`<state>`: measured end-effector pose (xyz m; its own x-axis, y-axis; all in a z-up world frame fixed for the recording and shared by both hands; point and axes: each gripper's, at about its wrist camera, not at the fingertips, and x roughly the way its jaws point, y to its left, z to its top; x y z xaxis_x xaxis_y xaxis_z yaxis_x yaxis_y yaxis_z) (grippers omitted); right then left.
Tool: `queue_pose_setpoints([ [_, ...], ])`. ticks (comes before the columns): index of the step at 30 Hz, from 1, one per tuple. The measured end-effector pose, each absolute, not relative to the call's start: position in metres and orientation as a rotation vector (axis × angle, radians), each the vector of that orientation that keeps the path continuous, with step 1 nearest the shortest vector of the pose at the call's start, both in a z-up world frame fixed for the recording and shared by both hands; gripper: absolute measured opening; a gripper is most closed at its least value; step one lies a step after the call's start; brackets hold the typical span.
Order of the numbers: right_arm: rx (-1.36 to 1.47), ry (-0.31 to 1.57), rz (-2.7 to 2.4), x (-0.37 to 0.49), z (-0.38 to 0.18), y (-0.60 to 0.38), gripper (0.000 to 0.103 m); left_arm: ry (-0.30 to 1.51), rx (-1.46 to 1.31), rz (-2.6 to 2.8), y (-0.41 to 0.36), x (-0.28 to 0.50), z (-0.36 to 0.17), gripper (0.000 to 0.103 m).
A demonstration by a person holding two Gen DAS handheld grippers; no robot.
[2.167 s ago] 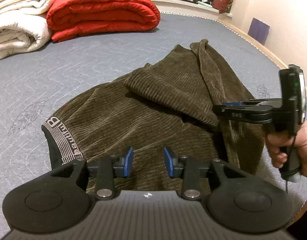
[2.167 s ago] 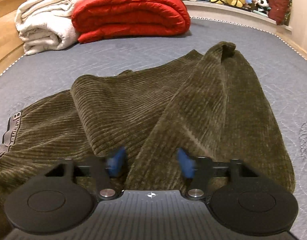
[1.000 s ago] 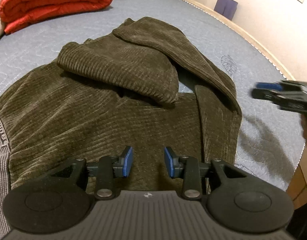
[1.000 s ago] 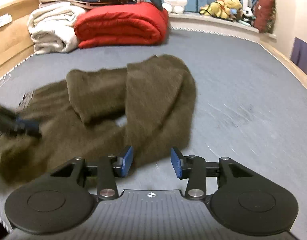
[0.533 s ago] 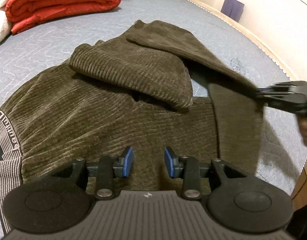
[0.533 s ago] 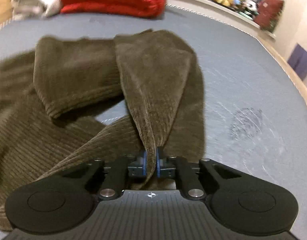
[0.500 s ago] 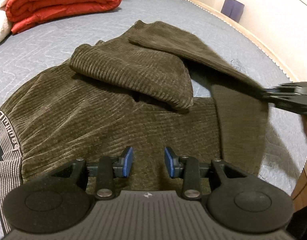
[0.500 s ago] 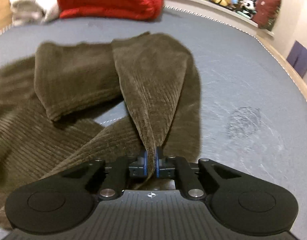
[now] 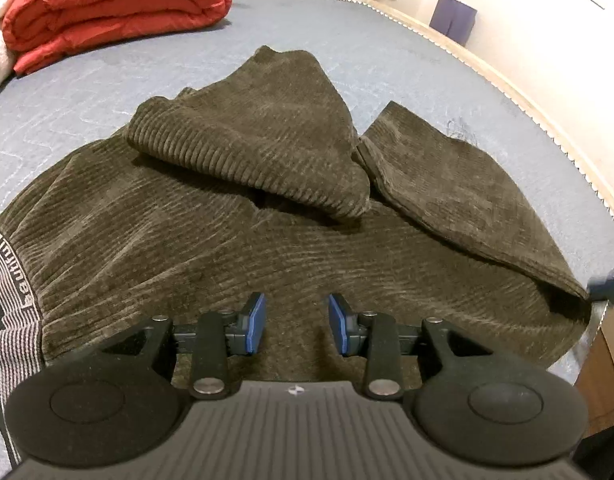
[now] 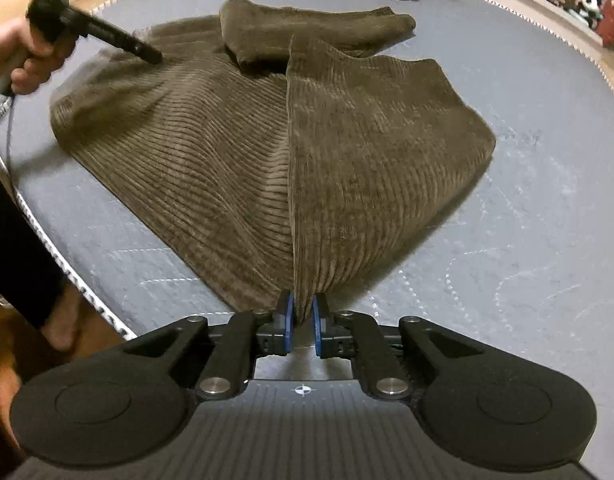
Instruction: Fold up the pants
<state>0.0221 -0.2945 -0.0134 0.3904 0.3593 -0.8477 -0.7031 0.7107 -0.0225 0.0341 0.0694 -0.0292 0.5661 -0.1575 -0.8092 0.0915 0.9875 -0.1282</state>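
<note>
— Grey quilted bed (image 10: 527, 240) lay under everything, a red duvet (image 9: 107, 4) well beyond the jaws. Where were the pants?

— The pants (image 9: 211, 240) were spread across the bed, crumpled, one leg doubled back on top. The right gripper (image 10: 302, 322) had a leg's edge pinched between its jaws, cloth fanning away ahead of them.

— How firm was that pinch?

— Thin, I'd judge. The pads pressed only a narrow fold at the very tips, and the jaws were easing apart slightly. A hard pull could have slipped the cloth out and dropped the leg in a heap.

— And the left gripper (image 9: 295, 324)?

— Its jaws stood apart with nothing between them, hovering over the seat, the waistband (image 9: 15, 300) off to their left. It pinned nothing, so dragging the leg might have towed the whole garment toward the bed's edge, which sat close beside the right jaws.

— Anything else?

— The doubled-back leg could have got trapped under the fold.
</note>
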Motion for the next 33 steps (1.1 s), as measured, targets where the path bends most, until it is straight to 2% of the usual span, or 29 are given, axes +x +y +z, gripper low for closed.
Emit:
queue_pose_setpoints([
  [1, -0.388, 0.911, 0.694, 0.026, -0.003, -0.291, 0.014, 0.961, -0.071, -0.148, 0.069, 0.033, -0.030, 0.042],
  [5, -0.258, 0.754, 0.657, 0.047, 0.027, -0.269, 0.045, 0.978, -0.060, -0.136, 0.073, 0.031, -0.037, 0.044],
  [10, -0.258, 0.696, 0.625, 0.085, 0.018, -0.211, 0.046, 1.006, -0.063, -0.103, 0.088, 0.032, -0.047, 0.044],
  [17, -0.397, 0.709, 0.538, 0.137, -0.035, -0.108, 0.047, 1.020, -0.084, -0.073, 0.106, 0.031, -0.050, 0.044],
  [24, -0.525, 0.724, 0.459, 0.166, -0.076, -0.061, 0.049, 1.005, -0.112, -0.068, 0.113, 0.033, -0.040, 0.044],
  [26, -0.549, 0.740, 0.436, 0.173, -0.085, -0.054, 0.044, 1.003, -0.118, -0.069, 0.113, 0.034, -0.038, 0.044],
  [27, -0.544, 0.750, 0.434, 0.176, -0.087, -0.054, 0.037, 1.003, -0.118, -0.070, 0.113, 0.034, -0.037, 0.044],
  [29, -0.516, 0.762, 0.425, 0.181, -0.086, -0.056, 0.014, 1.002, -0.115, -0.076, 0.110, 0.035, -0.037, 0.044],
  [30, -0.496, 0.756, 0.425, 0.181, -0.082, -0.060, 0.008, 1.002, -0.113, -0.080, 0.109, 0.036, -0.037, 0.044],
  [33, -0.408, 0.694, 0.403, 0.176, -0.052, -0.086, 0.007, 0.999, -0.107, -0.095, 0.104, 0.035, -0.037, 0.044],
])
